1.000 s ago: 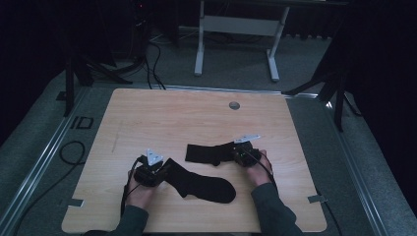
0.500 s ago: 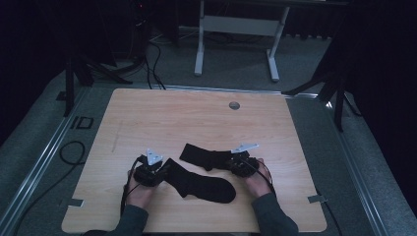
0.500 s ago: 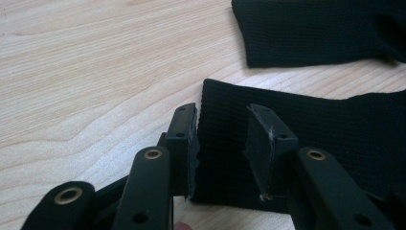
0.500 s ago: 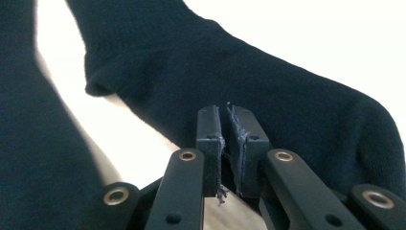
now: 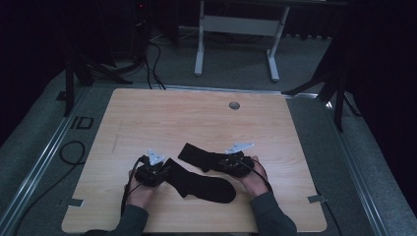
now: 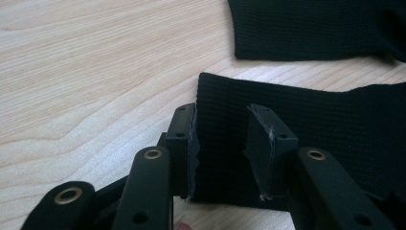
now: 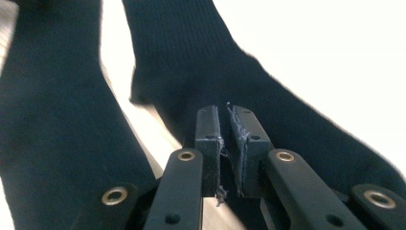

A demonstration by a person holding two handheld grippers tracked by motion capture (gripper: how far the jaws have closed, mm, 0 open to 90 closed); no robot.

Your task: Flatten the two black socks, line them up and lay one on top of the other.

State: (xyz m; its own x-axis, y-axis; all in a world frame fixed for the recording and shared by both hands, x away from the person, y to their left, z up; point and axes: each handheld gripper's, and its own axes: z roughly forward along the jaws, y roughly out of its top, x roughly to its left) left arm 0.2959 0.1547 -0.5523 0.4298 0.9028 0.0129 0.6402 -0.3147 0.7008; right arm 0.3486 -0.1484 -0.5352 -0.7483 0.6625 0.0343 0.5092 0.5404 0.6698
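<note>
Two black socks lie on the wooden table (image 5: 196, 123). The near sock (image 5: 201, 184) stretches from my left gripper (image 5: 166, 172) toward the right. In the left gripper view its ribbed cuff (image 6: 311, 120) lies between the open jaws of my left gripper (image 6: 222, 129), which rest low over the cuff's edge. The far sock (image 5: 196, 155) runs left from my right gripper (image 5: 222, 164). Seen from the right gripper view, my right gripper (image 7: 225, 124) is shut, pinching that sock's fabric (image 7: 201, 62), and the near sock (image 7: 52, 124) lies at its left.
A small round grommet (image 5: 234, 105) sits near the table's far edge. Bare wood spreads across the far half and both sides. A desk frame (image 5: 236, 29) and cables (image 5: 152, 54) are on the floor beyond the table.
My right gripper has moved left and nearer with the far sock, whose free end slid left. The left gripper has stayed at the near sock's cuff.
</note>
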